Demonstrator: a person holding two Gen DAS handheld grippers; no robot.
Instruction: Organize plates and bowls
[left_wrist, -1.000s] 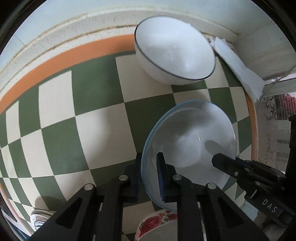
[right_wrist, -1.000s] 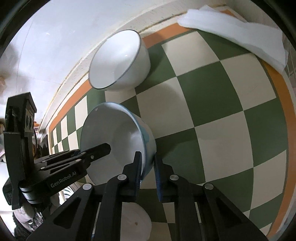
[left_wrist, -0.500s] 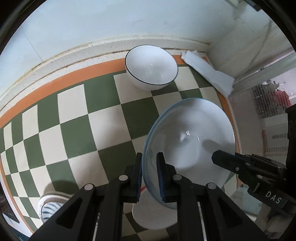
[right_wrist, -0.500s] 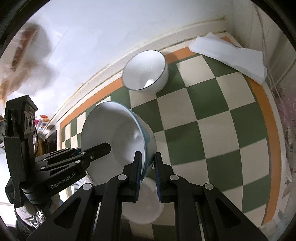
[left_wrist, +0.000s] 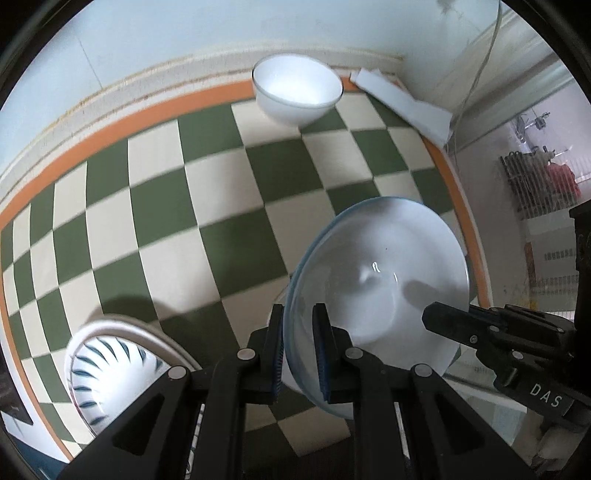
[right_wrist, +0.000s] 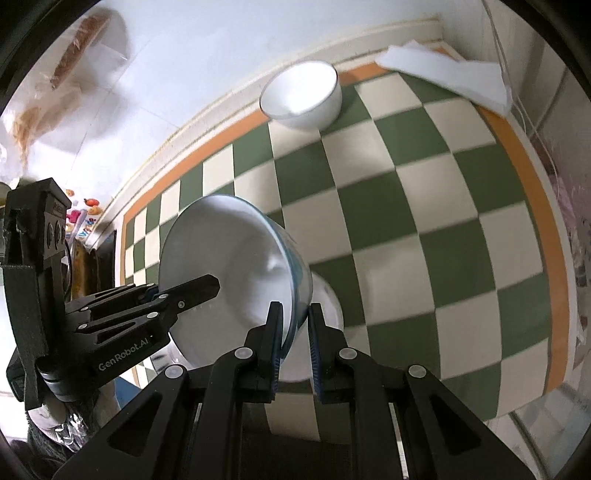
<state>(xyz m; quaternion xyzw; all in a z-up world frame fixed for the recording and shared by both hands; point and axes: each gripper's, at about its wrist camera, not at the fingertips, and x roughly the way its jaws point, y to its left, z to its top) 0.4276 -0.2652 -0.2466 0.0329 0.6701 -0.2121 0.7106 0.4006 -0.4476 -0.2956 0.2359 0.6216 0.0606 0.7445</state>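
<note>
Four dishes showed in all: a blue-rimmed bowl (left_wrist: 384, 288) held in the air, a plain white bowl (left_wrist: 297, 90) far back by the wall, a blue-striped bowl (left_wrist: 107, 369) at the near left, and a white dish (right_wrist: 325, 328) partly hidden under the held one. The left gripper (left_wrist: 297, 350) pinched the blue-rimmed bowl's near rim, its jaws nearly together with the rim between them; the right gripper (right_wrist: 293, 339) clamped the opposite rim the same way, so the bowl hung tilted above the table between both. The table (left_wrist: 177, 206) wore a green-and-cream checked cloth with an orange border, and it met a pale wall at the back. One folded white cloth (right_wrist: 443, 70) lay in the far right corner, just beside the white bowl but apart from it. The middle of the checked cloth lay bare, well apart from every dish, and the table's right edge ran close beside the held bowl.
</note>
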